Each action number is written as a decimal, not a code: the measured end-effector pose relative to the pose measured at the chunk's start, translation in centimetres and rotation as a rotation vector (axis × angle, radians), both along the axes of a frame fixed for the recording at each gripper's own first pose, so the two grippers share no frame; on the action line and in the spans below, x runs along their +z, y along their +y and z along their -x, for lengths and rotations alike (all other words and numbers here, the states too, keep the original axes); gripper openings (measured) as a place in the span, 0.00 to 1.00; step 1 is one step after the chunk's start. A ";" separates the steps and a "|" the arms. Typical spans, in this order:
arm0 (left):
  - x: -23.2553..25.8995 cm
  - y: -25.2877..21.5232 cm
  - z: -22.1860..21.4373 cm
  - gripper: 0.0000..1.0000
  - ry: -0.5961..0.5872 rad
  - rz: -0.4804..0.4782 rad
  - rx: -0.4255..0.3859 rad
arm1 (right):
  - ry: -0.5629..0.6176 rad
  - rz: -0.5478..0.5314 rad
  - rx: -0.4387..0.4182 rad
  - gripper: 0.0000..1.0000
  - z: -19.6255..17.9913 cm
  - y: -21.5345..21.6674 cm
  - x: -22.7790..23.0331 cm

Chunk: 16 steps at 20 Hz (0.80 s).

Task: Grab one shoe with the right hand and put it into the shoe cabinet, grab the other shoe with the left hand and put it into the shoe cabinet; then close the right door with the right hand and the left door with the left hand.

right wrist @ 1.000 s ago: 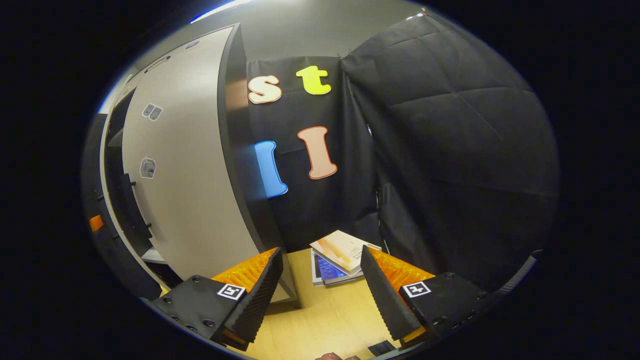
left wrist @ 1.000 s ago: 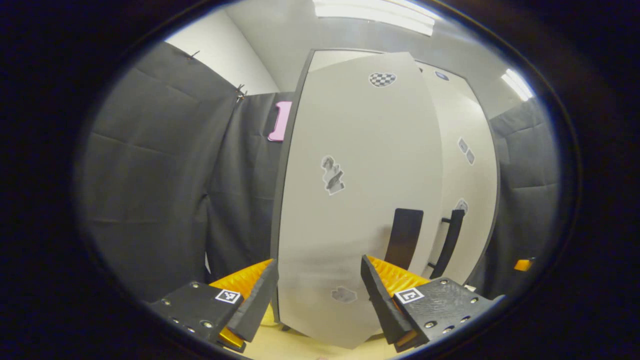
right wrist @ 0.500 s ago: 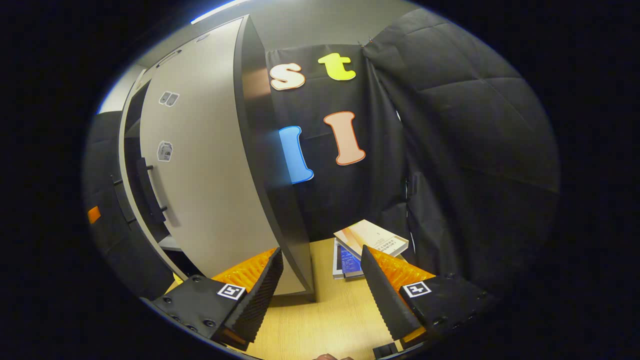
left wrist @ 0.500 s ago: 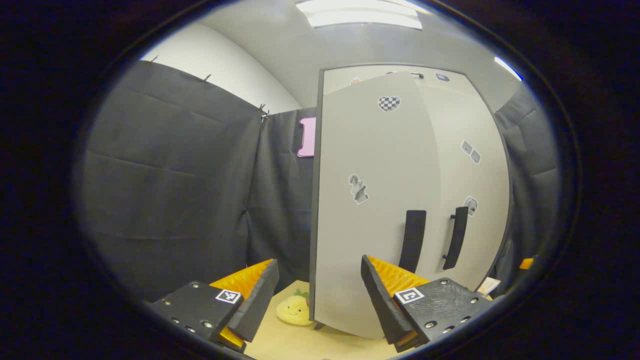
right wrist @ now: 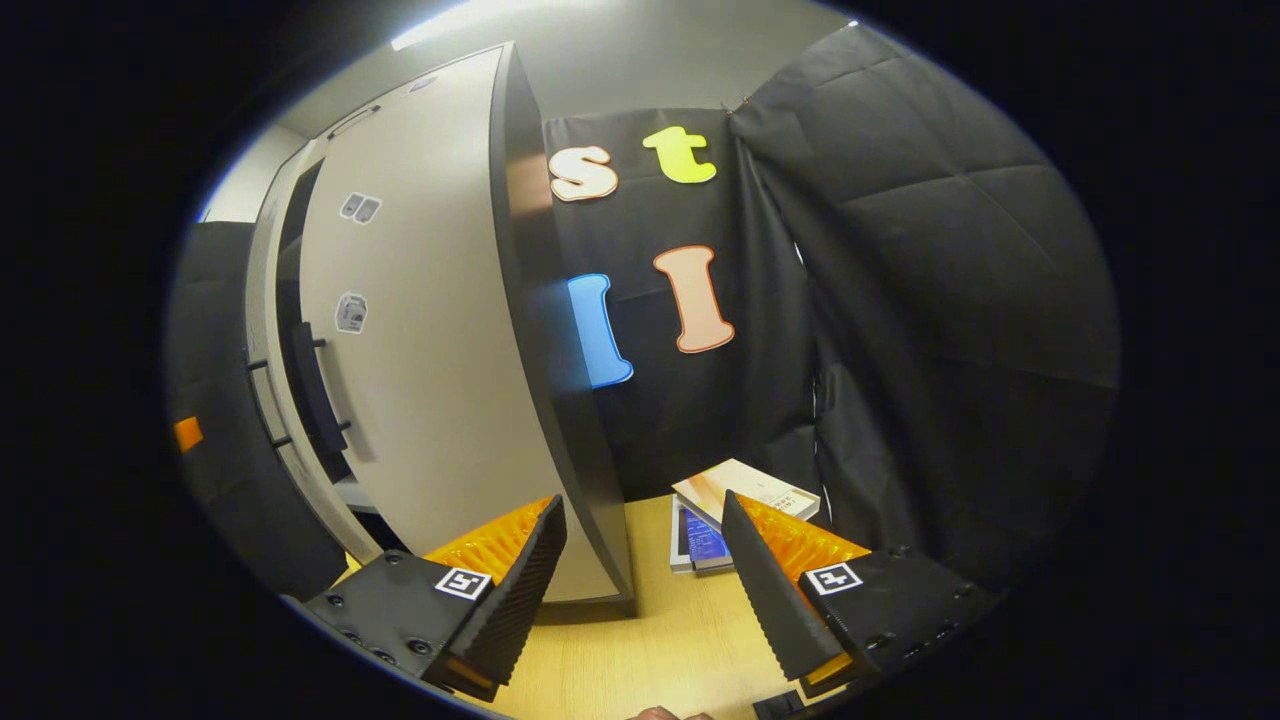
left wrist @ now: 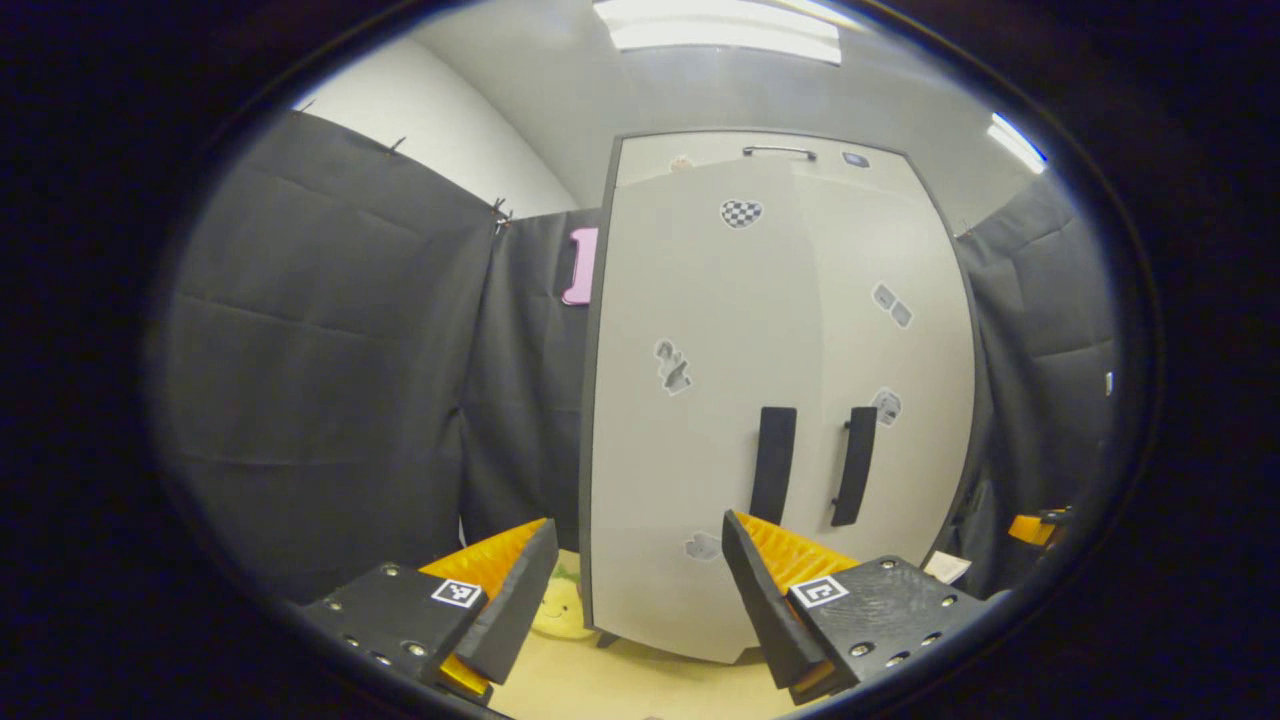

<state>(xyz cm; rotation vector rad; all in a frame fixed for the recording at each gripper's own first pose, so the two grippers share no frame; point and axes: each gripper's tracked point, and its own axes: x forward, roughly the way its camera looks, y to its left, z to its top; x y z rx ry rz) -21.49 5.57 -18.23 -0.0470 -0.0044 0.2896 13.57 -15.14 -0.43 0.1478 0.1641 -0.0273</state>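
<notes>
Ahead of the left claw (left wrist: 640, 600) the cabinet (left wrist: 780, 400) blocks the way, its left door (left wrist: 690, 420) and right door (left wrist: 885, 350) nearly flush, two handles (left wrist: 773, 465) close together. Bare surface (left wrist: 640, 685) lies under the parted fingers; a yellow toy (left wrist: 555, 610) sits low left. Ahead of the right claw (right wrist: 645, 590), the cabinet's side edge (right wrist: 560, 400) stands left, books (right wrist: 735, 500) lie just beyond its right finger, and open surface (right wrist: 650, 650) runs between.

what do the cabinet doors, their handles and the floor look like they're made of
Cabinet doors: probably laminated board, smooth matte pale grey with a dark edge band. Handles: flat black bars, matte, metal or plastic, hard to say which. Floor: light wood-look board with fine straight grain, possibly laminate.
</notes>
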 end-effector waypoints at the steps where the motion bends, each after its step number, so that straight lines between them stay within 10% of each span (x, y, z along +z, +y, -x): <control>1: 0.0 -0.1 0.1 0.93 0.003 -0.002 -0.014 | -0.010 -0.001 0.007 0.98 0.2 0.6 0.1; 16: -2.2 1.3 3.2 0.95 -0.019 0.051 -0.186 | -0.002 0.097 0.112 0.98 6.2 12.6 -0.3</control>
